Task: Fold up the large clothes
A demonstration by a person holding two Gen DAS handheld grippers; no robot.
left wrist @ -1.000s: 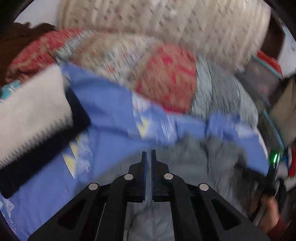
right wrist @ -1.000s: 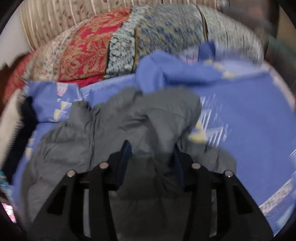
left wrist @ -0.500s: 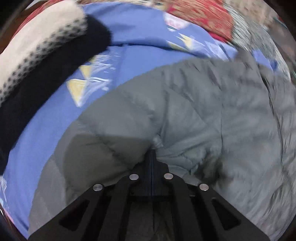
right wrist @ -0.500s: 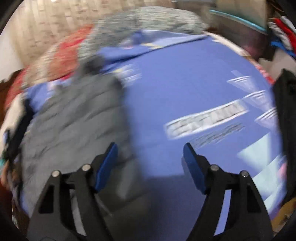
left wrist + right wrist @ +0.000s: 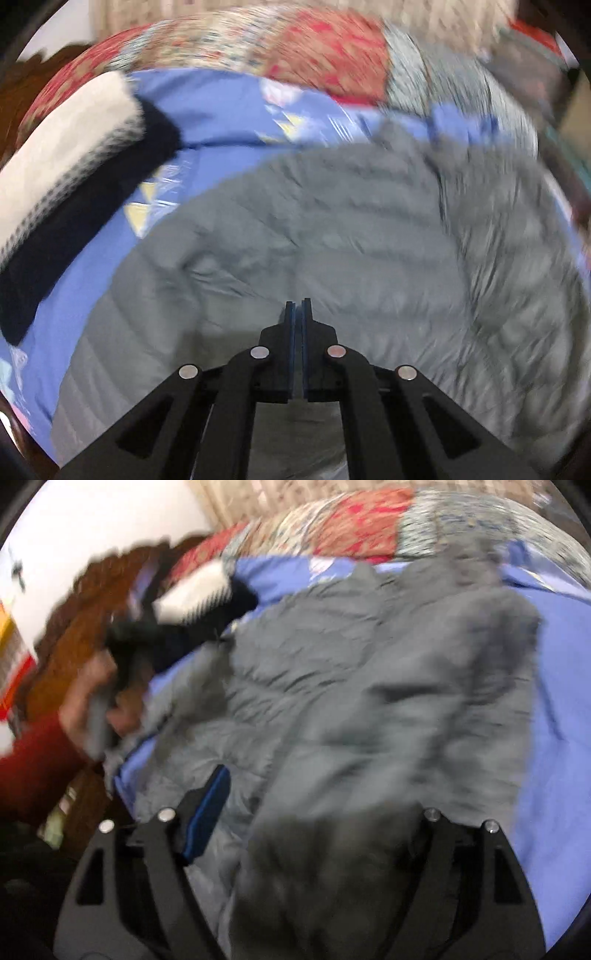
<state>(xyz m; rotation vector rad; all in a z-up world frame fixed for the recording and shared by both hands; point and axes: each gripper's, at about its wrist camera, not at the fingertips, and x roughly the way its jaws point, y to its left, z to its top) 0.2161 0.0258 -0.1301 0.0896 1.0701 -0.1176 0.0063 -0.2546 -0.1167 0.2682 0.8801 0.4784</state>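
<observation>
A large grey quilted jacket (image 5: 351, 236) lies spread on a blue bedsheet (image 5: 221, 103). My left gripper (image 5: 297, 306) hovers just above the jacket's near part with its jaws nearly together and nothing between them. In the right wrist view the jacket (image 5: 351, 686) fills the middle. My right gripper (image 5: 314, 786) is wide open; its left finger (image 5: 210, 805) shows, and a fold of the jacket lies between the jaws and hides the right finger. The other hand with the left gripper (image 5: 122, 653) shows at the left, in a red sleeve.
A folded white and black knit (image 5: 62, 173) lies on the sheet at the left. A patterned red and grey quilt (image 5: 314, 48) lies along the back. A brown wooden bed frame (image 5: 74, 635) and a white wall (image 5: 92, 517) are at the left.
The left gripper has let go of the jacket and lifted back from it. The right gripper has swung left from the bare sheet and now has a jacket fold between its open jaws.
</observation>
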